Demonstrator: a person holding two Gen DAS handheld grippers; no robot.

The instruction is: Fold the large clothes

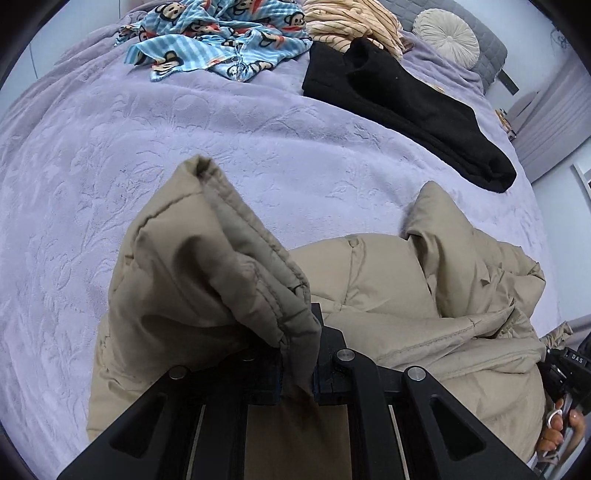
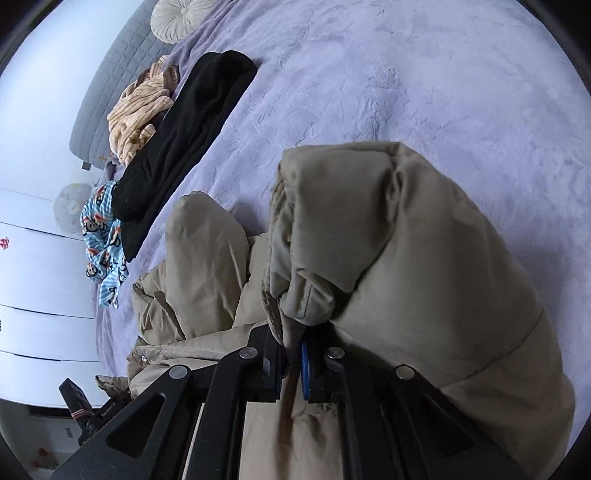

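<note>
Beige puffer jacket (image 1: 388,295) lay bunched at the near edge of the lavender bedspread (image 1: 221,140). Left gripper (image 1: 297,373) was clamped nearly closed on a stitched jacket edge standing up between its jaws. Right gripper (image 2: 291,365) likewise pinched a jacket fold (image 2: 369,240), jaws narrow.

Ahead: your bedspread (image 1: 184,147) lies bare past the coat (image 1: 388,295).
Far right: black garment (image 1: 406,110) blocks.
Far edge: monkey-print cloth (image 1: 221,40), striped cloth (image 1: 343,22).
</note>
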